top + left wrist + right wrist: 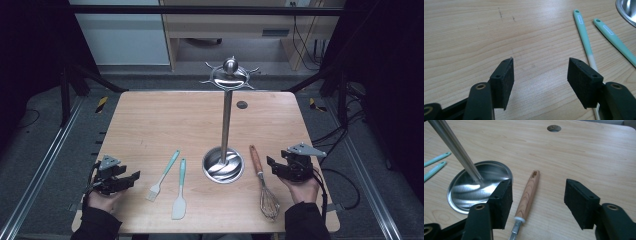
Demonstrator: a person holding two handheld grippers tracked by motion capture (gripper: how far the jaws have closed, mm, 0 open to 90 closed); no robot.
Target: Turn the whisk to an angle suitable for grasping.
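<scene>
High view: a wooden table [150,120] carries a steel rack [224,120] with its dish base near the front edge, hooks at the top all bare. Three utensils lie flat near that edge — brush [163,175] and spatula [180,189] left of the base, whisk [262,182] right of it. Left gripper [131,178] rests at the front left corner, right gripper [271,163] by the front right edge just beside the whisk. Judgement: hanging has not begun; all three pieces remain to be lifted.

Left gripper view: jaws wide apart, holding nothing. Brush [584,37] runs ahead and passes under the right-hand jaw; spatula [615,40] lies farther off, outside the gap.

Right gripper view: jaws wide apart, empty. Whisk [529,192] handle lies on the table inside the gap, close against the left-hand jaw — not yet gripped. Rack [477,187] base sits beyond that jaw.
</scene>
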